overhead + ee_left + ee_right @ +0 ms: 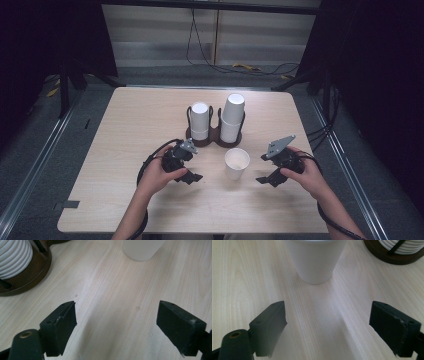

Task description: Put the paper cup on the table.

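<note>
A white foam cup (236,162) stands upright and alone on the wooden table (140,115), mouth up. Behind it a dark two-slot holder (214,138) carries two stacks of upside-down white cups: a short stack (200,120) at left and a taller one (232,117) at right. My left gripper (192,177) rests low to the left of the lone cup, open and empty; its view shows the cup's base (141,250) ahead and the holder's base (27,277) at upper left. My right gripper (265,180) is open on the cup's right, with the cup (315,261) straight ahead between its jaws' line.
The table's front edge (200,231) lies just behind the person's forearms. Metal rails (40,165) run along the floor on both sides, and cables (240,66) lie on the floor beyond the table. Bare tabletop stretches to the left and right of the holder.
</note>
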Demonstrator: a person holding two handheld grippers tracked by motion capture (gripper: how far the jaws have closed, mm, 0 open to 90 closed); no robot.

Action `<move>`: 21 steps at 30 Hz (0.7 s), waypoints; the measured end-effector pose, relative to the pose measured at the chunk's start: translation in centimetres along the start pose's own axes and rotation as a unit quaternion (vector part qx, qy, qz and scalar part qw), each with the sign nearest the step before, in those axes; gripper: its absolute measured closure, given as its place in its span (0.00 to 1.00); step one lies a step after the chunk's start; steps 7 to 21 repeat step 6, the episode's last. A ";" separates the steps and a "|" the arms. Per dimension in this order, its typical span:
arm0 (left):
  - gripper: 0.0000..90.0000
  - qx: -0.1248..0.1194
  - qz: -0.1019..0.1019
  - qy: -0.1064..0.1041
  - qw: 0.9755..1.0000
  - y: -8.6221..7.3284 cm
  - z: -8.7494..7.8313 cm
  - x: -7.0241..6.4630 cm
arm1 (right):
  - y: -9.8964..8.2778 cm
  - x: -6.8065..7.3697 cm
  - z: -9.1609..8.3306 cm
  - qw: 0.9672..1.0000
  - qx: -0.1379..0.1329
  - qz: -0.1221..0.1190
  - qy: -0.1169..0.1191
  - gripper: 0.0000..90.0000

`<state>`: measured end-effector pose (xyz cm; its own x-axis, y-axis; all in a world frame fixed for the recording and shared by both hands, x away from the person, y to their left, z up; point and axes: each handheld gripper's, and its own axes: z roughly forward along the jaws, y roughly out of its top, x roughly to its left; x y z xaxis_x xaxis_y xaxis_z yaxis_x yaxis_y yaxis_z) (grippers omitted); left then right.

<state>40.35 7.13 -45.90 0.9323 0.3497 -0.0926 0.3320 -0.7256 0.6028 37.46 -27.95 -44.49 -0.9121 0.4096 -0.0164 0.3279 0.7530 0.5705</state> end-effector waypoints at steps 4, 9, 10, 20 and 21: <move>0.18 0.001 0.003 -0.004 1.000 0.0 0.1 -0.1 | -0.8 0.4 0.2 1.000 -0.018 0.007 -0.012 0.15; 0.18 0.003 0.004 -0.004 1.000 -0.1 0.3 -0.1 | -1.1 0.5 0.3 1.000 -0.023 0.015 -0.004 0.15; 0.18 0.003 0.004 -0.004 1.000 -0.1 0.3 -0.1 | -1.1 0.5 0.3 1.000 -0.023 0.015 -0.004 0.15; 0.18 0.003 0.004 -0.004 1.000 -0.1 0.3 -0.1 | -1.1 0.5 0.3 1.000 -0.023 0.015 -0.004 0.15; 0.18 0.003 0.004 -0.004 1.000 -0.1 0.3 -0.1 | -1.1 0.5 0.3 1.000 -0.023 0.015 -0.004 0.15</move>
